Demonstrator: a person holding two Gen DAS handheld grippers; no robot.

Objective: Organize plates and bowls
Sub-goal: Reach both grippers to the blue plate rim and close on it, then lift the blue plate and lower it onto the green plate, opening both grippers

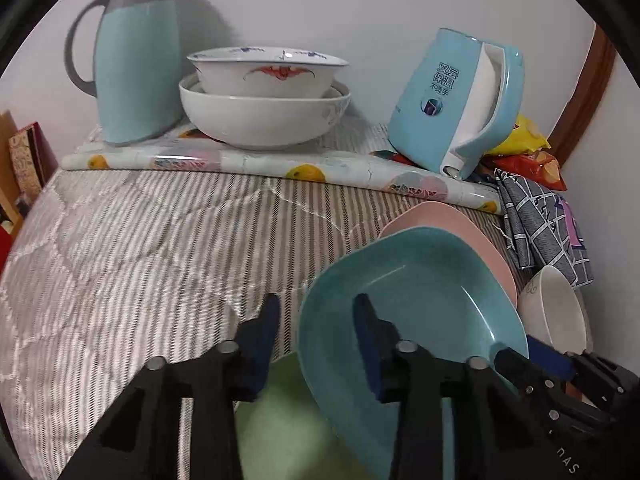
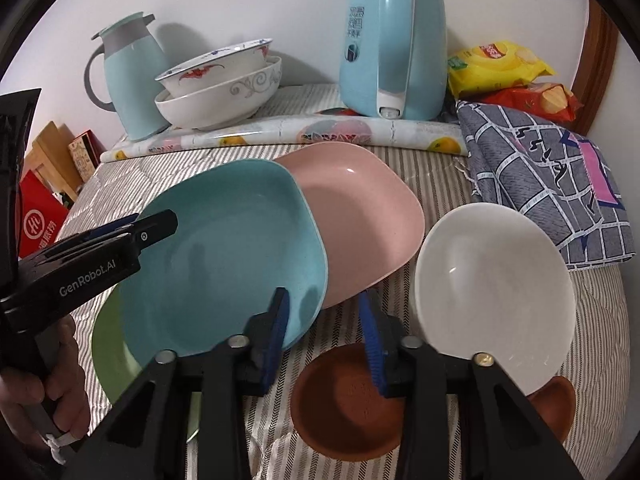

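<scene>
A teal plate [image 1: 416, 280] [image 2: 224, 248] sits tilted, resting on a green plate [image 1: 280, 420] [image 2: 112, 356] and overlapping a pink plate [image 1: 452, 228] [image 2: 360, 216]. My left gripper [image 1: 316, 320] is open, its jaws straddling the teal plate's left rim without clamping it. My right gripper [image 2: 324, 320] is open at the teal plate's right rim, above a brown bowl [image 2: 344, 404]. A white bowl [image 2: 492, 280] [image 1: 556, 308] leans on a second brown bowl [image 2: 556, 404]. Two stacked white bowls [image 1: 264, 100] [image 2: 216, 88] stand at the back.
A blue-grey thermos jug [image 1: 136, 56] [image 2: 128, 76] and a light blue kettle [image 1: 456, 100] [image 2: 396, 40] stand on a fruit-print mat [image 1: 280, 164] at the back. A checked cloth [image 2: 548, 176] and snack bags [image 2: 504, 72] lie at the right. Striped cloth [image 1: 160, 240] covers the table.
</scene>
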